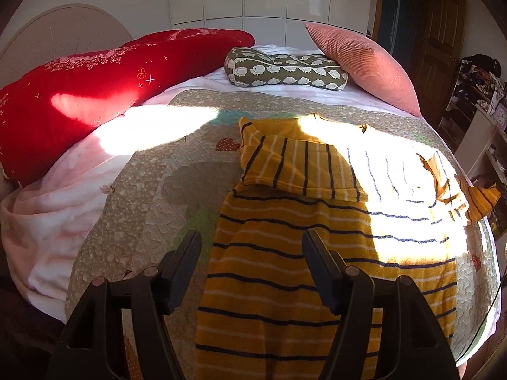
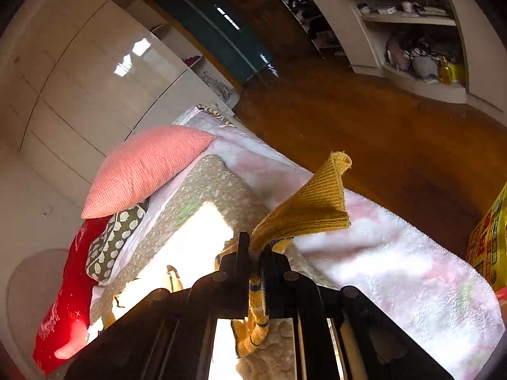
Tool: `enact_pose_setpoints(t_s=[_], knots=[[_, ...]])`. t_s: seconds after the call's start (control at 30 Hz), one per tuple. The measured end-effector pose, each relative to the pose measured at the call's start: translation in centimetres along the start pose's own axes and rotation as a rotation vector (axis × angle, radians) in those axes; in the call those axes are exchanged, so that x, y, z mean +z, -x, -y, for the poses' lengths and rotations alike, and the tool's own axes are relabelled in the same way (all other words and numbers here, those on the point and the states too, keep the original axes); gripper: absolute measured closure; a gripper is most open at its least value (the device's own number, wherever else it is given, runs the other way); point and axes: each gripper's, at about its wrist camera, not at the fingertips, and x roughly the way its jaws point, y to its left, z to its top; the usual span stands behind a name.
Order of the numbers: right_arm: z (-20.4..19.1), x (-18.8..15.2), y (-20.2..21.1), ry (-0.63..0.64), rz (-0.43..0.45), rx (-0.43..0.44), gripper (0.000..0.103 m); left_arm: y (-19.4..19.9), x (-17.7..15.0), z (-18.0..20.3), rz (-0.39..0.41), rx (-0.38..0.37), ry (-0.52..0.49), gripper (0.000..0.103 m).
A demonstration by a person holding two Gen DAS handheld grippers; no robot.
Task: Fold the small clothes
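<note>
Yellow striped top (image 1: 317,247) spread flat on the patchwork quilt (image 1: 142,190), body running lengthwise away from the near edge of the bed toward the pillows. Left sleeve (image 1: 294,167) already folded across the chest. Right sleeve stretched out sideways past the sunlit patch, its ribbed cuff (image 2: 313,202) lifted off the bedding. Pinched tight on that cuff: right gripper (image 2: 255,253), jaws closed with yellow knit bunched between them. Hovering wide open and empty over the hem end: left gripper (image 1: 252,237). Probably next, right sleeve carried inward across the body; right gripper nearer that job. Beyond, red pillow (image 1: 79,85), hedgehog-print cushion (image 1: 285,69), pink cushion (image 1: 370,63).
</note>
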Motion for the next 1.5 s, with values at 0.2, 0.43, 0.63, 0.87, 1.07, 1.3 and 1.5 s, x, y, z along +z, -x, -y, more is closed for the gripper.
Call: enact_pose_setpoints(t_s=[0.2, 0.43, 0.63, 0.87, 1.07, 1.3, 1.5], knots=[[-16.6, -1.7, 1.4, 0.269, -0.016, 0.177, 0.097, 0.0, -0.8, -5.4, -0.01, -0.004, 0.117, 0.038], [-32.2, -10.8, -1.5, 0.515, -0.166, 0.318, 0.097, 1.0, -1.6, -10.6, 0.03, 0.033, 0.188, 0.036], [-39.1, -23.5, -8.2, 0.685, -0.35, 0.314, 0.097, 0.6, -2.5, -13.9, 0.018, 0.043, 0.248, 0.036], [-39.7, -34.4, -15.6, 0.739, -0.574, 0.273, 0.092, 0.4, -3.3, -16.1, 0.011, 0.057, 0.284, 0.036], [-39.3, -36.7, -12.5, 0.764, -0.656, 0.411, 0.055, -0.5, -3.4, -15.8, -0.016, 0.03, 0.293, 0.036], [-31.9, -27.4, -10.1, 0.681, -0.506, 0.297, 0.055, -0.7, -3.6, -13.7, -0.027, 0.006, 0.258, 0.036], [-19.0, -17.8, -12.5, 0.442, -0.42, -0.031, 0.055, -1.2, -1.3, -10.6, -0.027, -0.02, 0.187, 0.036]])
